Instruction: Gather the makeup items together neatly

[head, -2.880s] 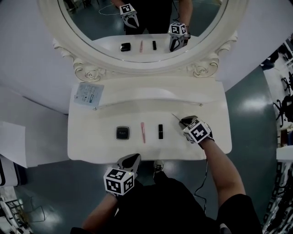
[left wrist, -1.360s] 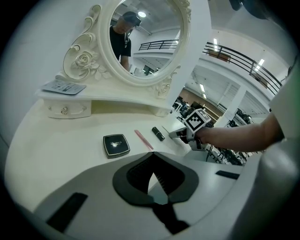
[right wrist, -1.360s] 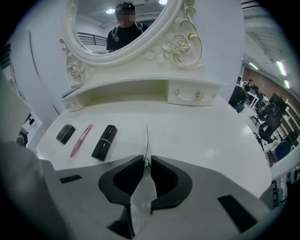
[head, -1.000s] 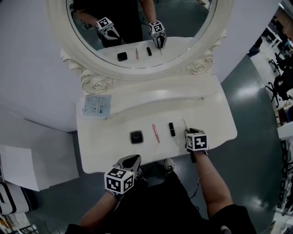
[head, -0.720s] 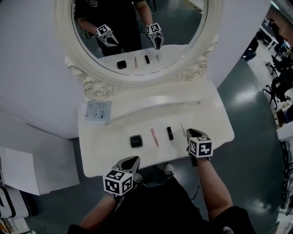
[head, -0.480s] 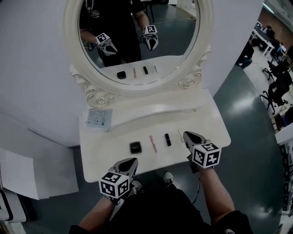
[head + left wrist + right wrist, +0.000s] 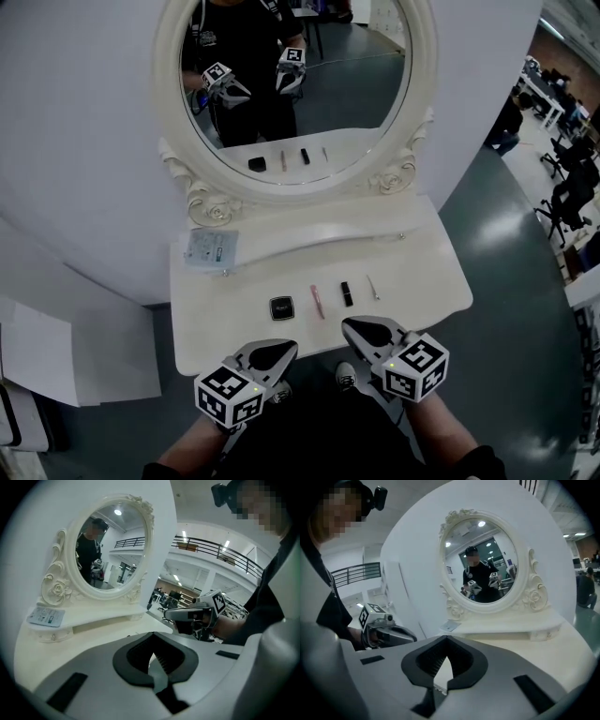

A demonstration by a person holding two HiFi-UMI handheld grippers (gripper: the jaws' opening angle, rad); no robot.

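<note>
Four makeup items lie in a row on the white vanity table (image 7: 424,281): a black square compact (image 7: 280,307), a pink stick (image 7: 317,301), a black lipstick (image 7: 346,292) and a thin pale pencil (image 7: 373,287). Both grippers hover off the table's front edge, close to my body. My left gripper (image 7: 273,354) is shut and empty, below the compact. To its right, my right gripper (image 7: 362,329) is also shut and empty, just in front of the lipstick. In the left gripper view the jaws (image 7: 152,661) meet, as do those in the right gripper view (image 7: 442,665).
An oval framed mirror (image 7: 291,84) stands at the table's back and reflects the items and grippers. A printed packet (image 7: 210,248) rests on the raised shelf at the left. White sheets (image 7: 37,352) lie on the floor to the left; chairs stand at the far right.
The right gripper has drawn back from the thin pencil, which stays beside the lipstick, and has risen toward me. The left gripper has risen too. The head view has tipped up.
</note>
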